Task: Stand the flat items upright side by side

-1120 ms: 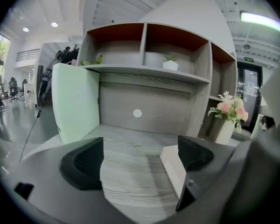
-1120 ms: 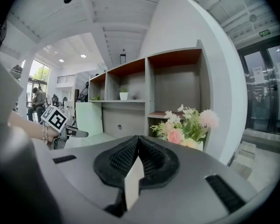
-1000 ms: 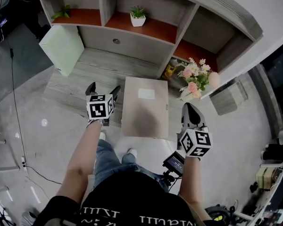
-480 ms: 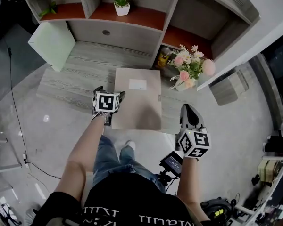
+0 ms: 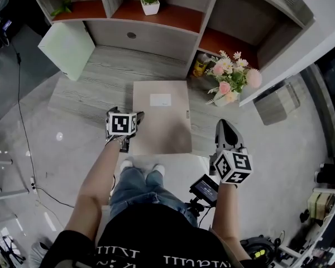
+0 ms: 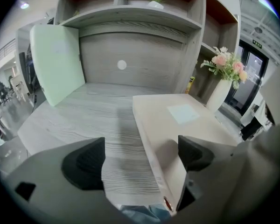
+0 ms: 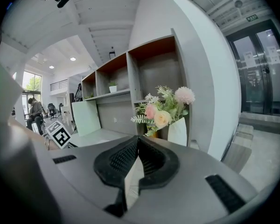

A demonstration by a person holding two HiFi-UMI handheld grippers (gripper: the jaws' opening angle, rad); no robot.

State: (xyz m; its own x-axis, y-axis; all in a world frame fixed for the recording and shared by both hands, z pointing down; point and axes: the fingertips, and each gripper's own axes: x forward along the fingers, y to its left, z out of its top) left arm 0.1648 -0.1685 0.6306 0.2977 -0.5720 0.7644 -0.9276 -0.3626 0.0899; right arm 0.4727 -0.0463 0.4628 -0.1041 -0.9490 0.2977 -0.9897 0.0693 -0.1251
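A beige flat file [image 5: 161, 124] lies flat on the wooden desk [image 5: 100, 82]. A pale green flat file [image 5: 70, 49] stands leaning against the shelf unit at the desk's far left. My left gripper [image 5: 125, 113] is open and tilted down at the beige file's near left edge. In the left gripper view that edge [image 6: 151, 157] lies between the jaws, one jaw over the file [image 6: 177, 120], the other over bare desk, and the pads [image 6: 84, 162] do not press on it. My right gripper [image 5: 226, 128] is shut and empty, off the desk's near right corner [image 7: 137, 157].
A white vase of pink flowers [image 5: 231, 88] stands close to the beige file's far right corner. A yellow container [image 5: 200, 65] sits behind the vase, and a small potted plant [image 5: 150, 3] is on the shelf above. The person's legs are at the desk's near edge.
My left gripper has come down and nearer to the beige file's near left edge. The right gripper has hardly shifted. Both files lie as before.
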